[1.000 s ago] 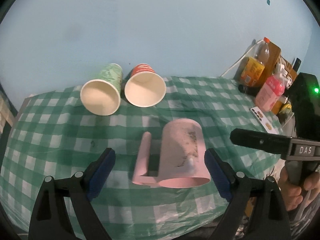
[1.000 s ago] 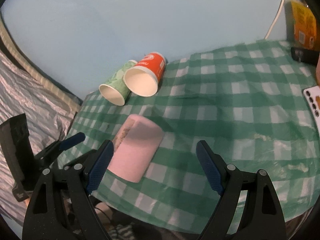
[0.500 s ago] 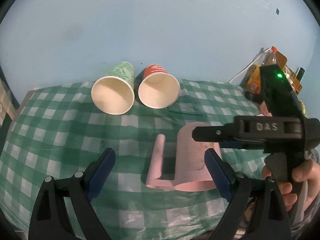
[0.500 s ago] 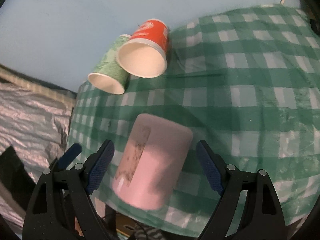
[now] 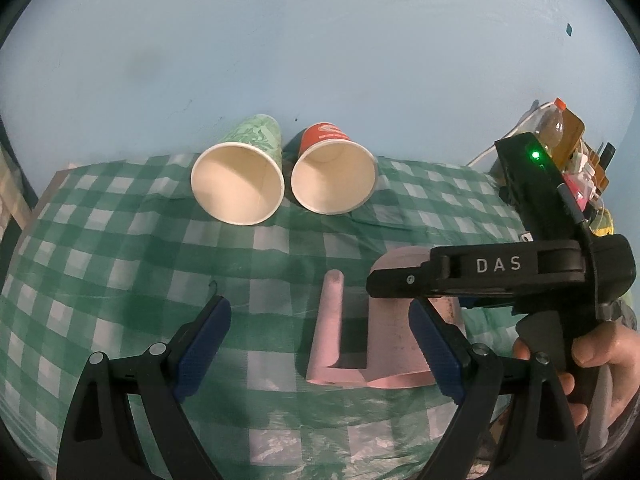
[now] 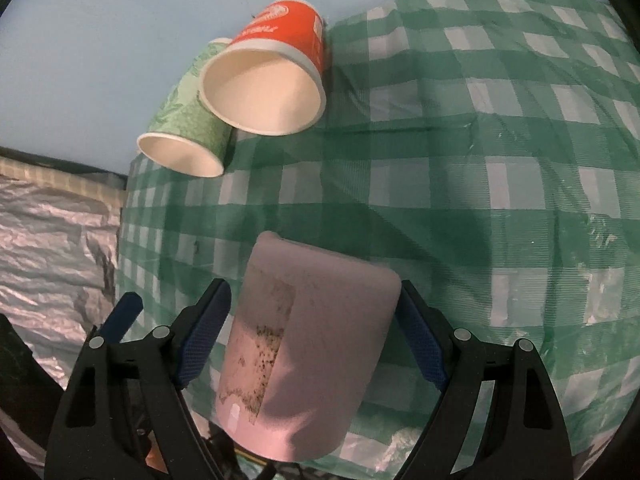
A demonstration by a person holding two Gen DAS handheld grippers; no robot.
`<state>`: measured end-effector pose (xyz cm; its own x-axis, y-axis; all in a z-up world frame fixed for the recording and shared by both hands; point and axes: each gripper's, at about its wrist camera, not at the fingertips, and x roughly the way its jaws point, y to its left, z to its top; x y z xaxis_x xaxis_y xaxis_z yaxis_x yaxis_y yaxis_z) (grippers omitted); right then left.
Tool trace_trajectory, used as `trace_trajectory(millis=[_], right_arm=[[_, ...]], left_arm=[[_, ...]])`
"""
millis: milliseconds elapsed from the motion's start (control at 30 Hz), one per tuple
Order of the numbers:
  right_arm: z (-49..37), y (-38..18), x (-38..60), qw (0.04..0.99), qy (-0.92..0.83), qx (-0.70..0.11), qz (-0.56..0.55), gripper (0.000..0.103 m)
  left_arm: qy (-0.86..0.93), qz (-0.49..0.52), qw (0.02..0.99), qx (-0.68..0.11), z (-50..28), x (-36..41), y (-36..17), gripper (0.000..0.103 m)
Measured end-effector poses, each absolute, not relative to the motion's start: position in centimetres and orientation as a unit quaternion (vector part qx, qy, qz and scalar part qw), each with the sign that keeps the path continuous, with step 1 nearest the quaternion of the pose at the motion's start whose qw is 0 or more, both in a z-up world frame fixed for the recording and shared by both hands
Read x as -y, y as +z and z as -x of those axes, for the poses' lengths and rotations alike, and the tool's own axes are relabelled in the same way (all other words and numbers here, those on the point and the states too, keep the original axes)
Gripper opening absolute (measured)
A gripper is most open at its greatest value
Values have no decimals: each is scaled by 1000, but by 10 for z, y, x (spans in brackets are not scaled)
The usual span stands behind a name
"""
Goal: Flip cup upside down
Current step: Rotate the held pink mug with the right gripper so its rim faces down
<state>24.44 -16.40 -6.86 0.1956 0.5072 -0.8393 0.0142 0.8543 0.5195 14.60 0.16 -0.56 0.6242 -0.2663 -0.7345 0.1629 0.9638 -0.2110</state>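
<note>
Jaws of right gripper (image 6: 312,332) wide apart, straddling pink cup (image 6: 304,360); left gripper (image 5: 320,344) spread, empty.

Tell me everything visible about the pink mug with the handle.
The pink mug with the handle looks like matte plastic or ceramic and lies on its side on the green checked tablecloth. Its handle also rests on the cloth. A worn, speckled label patch marks its side. The open right hand-held gripper straddles its body.
</note>
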Motion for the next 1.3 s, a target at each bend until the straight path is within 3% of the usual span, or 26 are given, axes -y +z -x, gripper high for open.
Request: trace_trajectory(millis=[433,667,1300], right_arm=[[-248,-73,158,742,192,-610,-203,74],[-238,-65,157,762,219,-581,-185,74],[-167,-10,149,917,215,-336,-18,73]], left_arm=[[-118,70,896,-421,-147,-9,-8,92],[-115,75,897,-419,-145,-13,-8,92],[-105,98,899,-414,-136,-28,-11,92]])
